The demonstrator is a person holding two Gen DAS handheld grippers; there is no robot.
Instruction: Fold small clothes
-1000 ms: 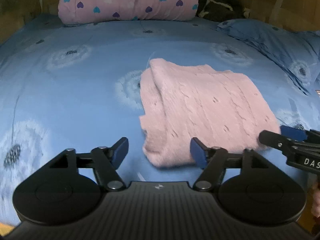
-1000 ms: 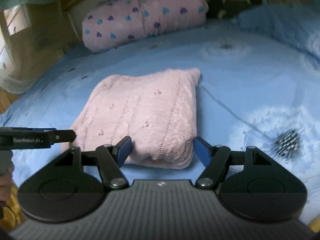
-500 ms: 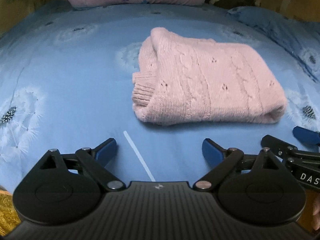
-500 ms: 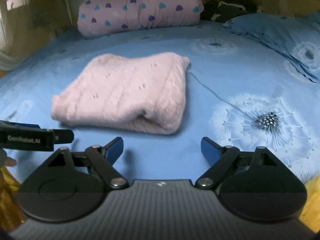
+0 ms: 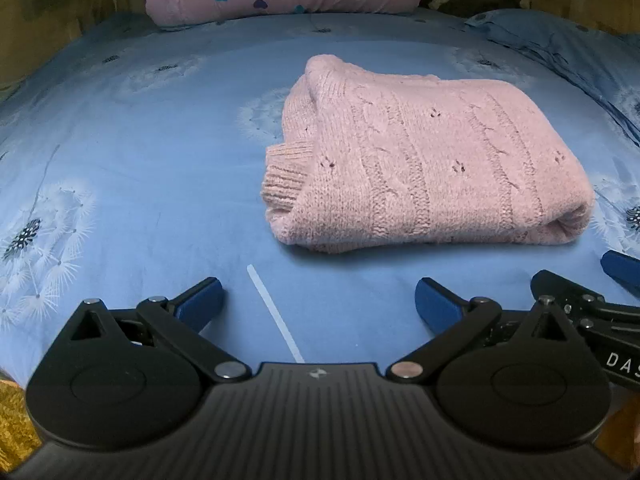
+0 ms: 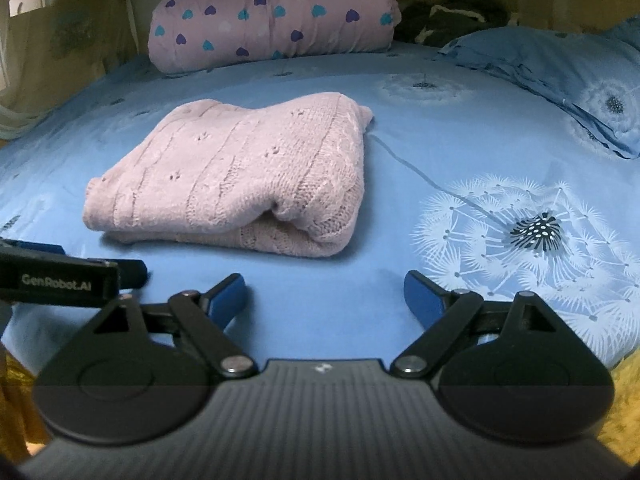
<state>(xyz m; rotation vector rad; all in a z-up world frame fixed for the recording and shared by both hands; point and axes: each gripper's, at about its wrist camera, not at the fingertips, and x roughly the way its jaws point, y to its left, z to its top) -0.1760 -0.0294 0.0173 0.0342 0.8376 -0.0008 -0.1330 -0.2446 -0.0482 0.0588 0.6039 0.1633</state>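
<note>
Sweater (image 5: 432,164), pink, folded, at 12 o'clock on blue sheet (image 5: 140,152). Left gripper (image 5: 318,298) and right gripper (image 6: 324,292): jaws just opened further, wide, empty, apart from it.

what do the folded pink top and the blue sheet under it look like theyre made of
Folded pink knitted sweater: soft, fuzzy yarn, likely wool or acrylic; cable ribs, eyelet holes and a ribbed cuff show. Blue dandelion-print bed sheet: smooth, thin woven fabric, matte, probably cotton or a blend; it lies flat with fine creases.

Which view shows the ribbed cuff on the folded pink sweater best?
The left wrist view: the ribbed cuff sticks out at the sweater's left end, facing the camera. The right wrist view shows the sweater's rounded fold instead; no cuff is visible there.
</note>
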